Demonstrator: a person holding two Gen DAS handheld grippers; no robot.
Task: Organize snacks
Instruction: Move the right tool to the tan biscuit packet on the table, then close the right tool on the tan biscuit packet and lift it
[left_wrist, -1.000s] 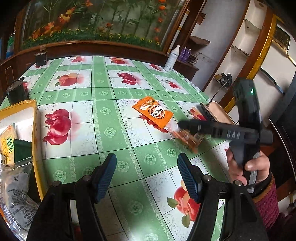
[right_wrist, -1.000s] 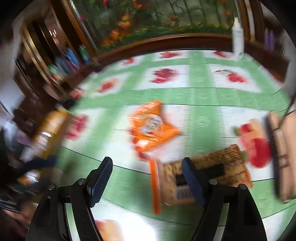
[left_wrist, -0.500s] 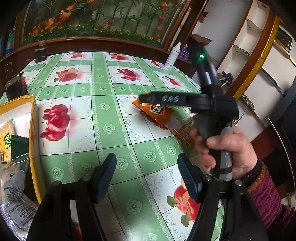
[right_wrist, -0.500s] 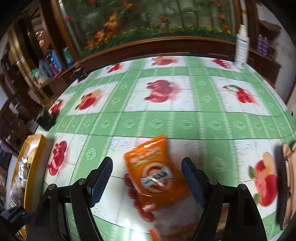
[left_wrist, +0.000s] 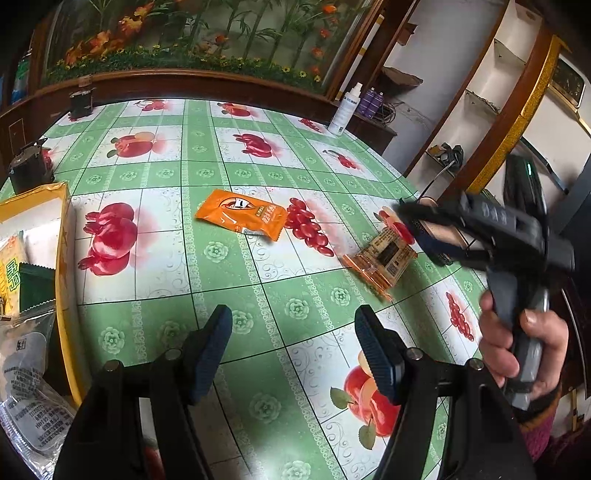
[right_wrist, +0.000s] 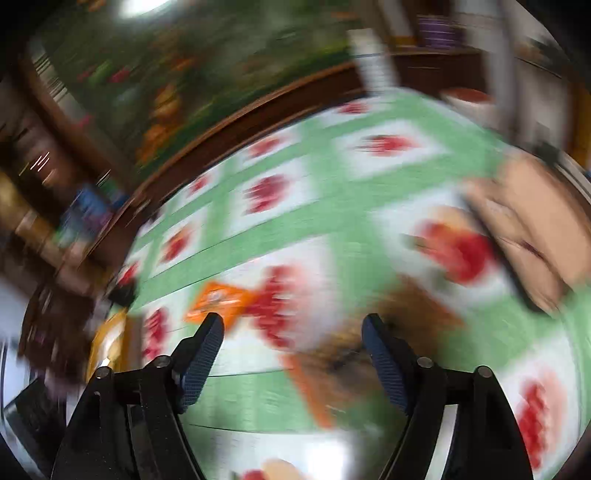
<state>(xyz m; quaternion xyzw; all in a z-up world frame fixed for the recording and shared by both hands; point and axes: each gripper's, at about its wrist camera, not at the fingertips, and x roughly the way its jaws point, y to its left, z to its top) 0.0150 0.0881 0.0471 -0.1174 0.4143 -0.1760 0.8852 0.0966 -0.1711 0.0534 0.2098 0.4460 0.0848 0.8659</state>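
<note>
Snacks: a flat orange foil packet (left_wrist: 242, 217) lies mid-surface on the green-and-white fruit-print oilcloth surface (left_wrist: 229, 280); a clear-wrapped brown biscuit pack with orange edge (left_wrist: 382, 258) lies well apart to its right, near the surface's edge. More packets (a white printed bag (left_wrist: 26, 373), yellow and green ones) sit in the yellow-rimmed box (left_wrist: 64, 295) at the left. Left hand-held gripper (left_wrist: 291, 354) hovers over bare cloth, jaws apart, nothing between them. Right hand-held gripper (right_wrist: 293, 363), gripped by a hand (left_wrist: 524, 354), is above the biscuit pack; its jaws have just been opening and stand wide, pads not pressing anything. Right wrist view heavily motion-blurred; pack shows as a brown smear
</note>
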